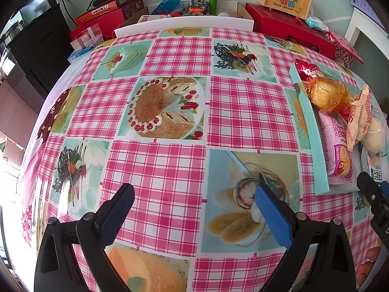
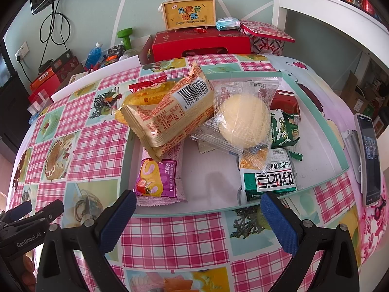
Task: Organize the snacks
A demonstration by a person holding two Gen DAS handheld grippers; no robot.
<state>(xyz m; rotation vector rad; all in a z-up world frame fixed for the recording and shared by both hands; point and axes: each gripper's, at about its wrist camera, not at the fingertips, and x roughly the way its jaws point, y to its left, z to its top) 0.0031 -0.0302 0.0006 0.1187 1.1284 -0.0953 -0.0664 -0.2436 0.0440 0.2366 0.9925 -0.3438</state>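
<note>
Both tools gape empty: right tool (image 2: 194, 216) faces snack tray (image 2: 335, 131), seemingly just short.

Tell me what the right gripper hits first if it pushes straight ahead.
Likely the near rim of the teal tray. The open right gripper points at it, with bare tray floor beyond, between the purple roll packet and green packet. Height is unclear.

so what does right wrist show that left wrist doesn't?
Right wrist only: the phone on a stand at the table's right edge, the green-and-white packet and the tray's bare floor. Left wrist only: the open tablecloth left of the tray, with the cake print. Both: the teal tray, the purple swiss-roll packet, the round bun, the yellow gift box.
</note>
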